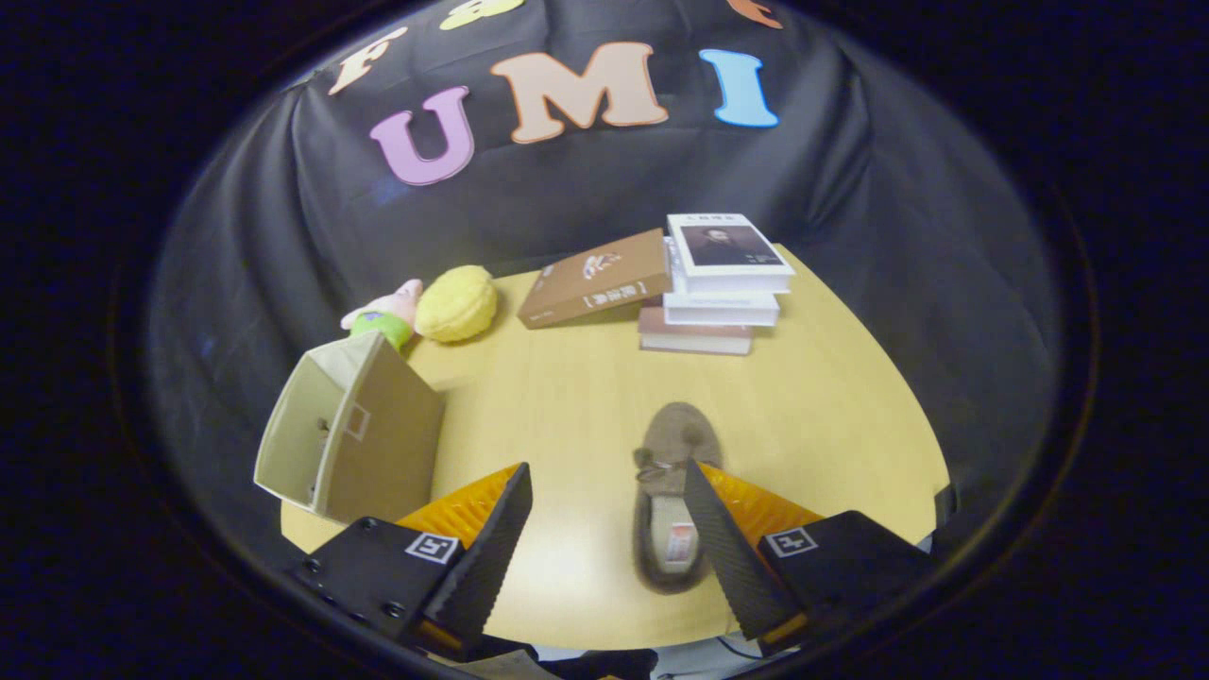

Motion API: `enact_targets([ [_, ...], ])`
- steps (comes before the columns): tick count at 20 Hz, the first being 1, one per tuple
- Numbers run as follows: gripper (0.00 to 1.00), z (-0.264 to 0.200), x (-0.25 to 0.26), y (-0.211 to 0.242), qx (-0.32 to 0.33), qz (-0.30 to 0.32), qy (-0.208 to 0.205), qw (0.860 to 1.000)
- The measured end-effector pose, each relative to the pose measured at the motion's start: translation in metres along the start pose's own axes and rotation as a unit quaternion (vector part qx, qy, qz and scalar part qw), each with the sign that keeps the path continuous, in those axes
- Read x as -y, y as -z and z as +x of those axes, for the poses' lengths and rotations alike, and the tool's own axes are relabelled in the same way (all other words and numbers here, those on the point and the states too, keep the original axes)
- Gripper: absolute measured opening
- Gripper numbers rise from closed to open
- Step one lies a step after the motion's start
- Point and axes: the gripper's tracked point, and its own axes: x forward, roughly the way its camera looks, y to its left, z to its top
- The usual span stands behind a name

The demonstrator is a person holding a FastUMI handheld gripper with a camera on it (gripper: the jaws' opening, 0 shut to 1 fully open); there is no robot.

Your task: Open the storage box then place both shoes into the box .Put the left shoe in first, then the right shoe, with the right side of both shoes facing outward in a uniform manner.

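Jaws [604, 529] stand spread wide apart above the tabletop [831, 416] and pinch nothing; bare wood shows through most of the gap between them.

Position of task items:
- One brown shoe [672, 491] lies on the tabletop, toe pointing away from the jaws, heel end nearest. It sits against the inner edge of the right jaw, which overlaps its side in this view. Whether that jaw touches the shoe cannot be told. The left jaw is well apart from it.
- The storage box [354, 434] stands to the left of the left jaw, just beside it. It is a fabric box tipped so that its open mouth faces left and away. Some of the pale interior is visible; a small dark shape shows inside, too unclear to identify.

Other items, beyond the jaws at the far side of the tabletop: a stack of books [723, 283], a brown book [595, 279] leaning against that stack, a yellow plush [458, 302] and a pink and green plush toy [387, 316] behind the box.

Task status, as judged from this view:
1. Box opening: appears done, since the mouth is open.
2. Left shoe into the box: unconfirmed. One shoe is visible on the tabletop, and which foot it belongs to cannot be determined.
3. The visible shoe is not yet grasped; gripping, carrying and orienting it remain.
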Motion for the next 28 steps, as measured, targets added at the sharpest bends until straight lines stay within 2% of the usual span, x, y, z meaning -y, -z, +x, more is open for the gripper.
enact_targets([
  [7, 1.00, 0.044, 0.071, 0.040, -0.059, -0.016, 0.032, 0.998],
  [14, 0.99, 0.079, 0.086, 0.076, -0.115, -0.028, 0.021, 0.993],
  [15, 0.96, 0.083, 0.086, 0.080, -0.124, -0.029, 0.019, 0.992],
  [20, 0.60, 0.095, 0.085, 0.094, -0.151, -0.037, 0.015, 0.988],
  [24, 0.31, 0.095, 0.076, 0.100, -0.169, -0.009, -0.001, 0.986],
  [26, 0.31, 0.095, 0.083, 0.098, -0.169, -0.013, 0.012, 0.985],
  [28, 0.04, 0.094, 0.084, 0.099, -0.170, 0.009, 0.010, 0.985],
])
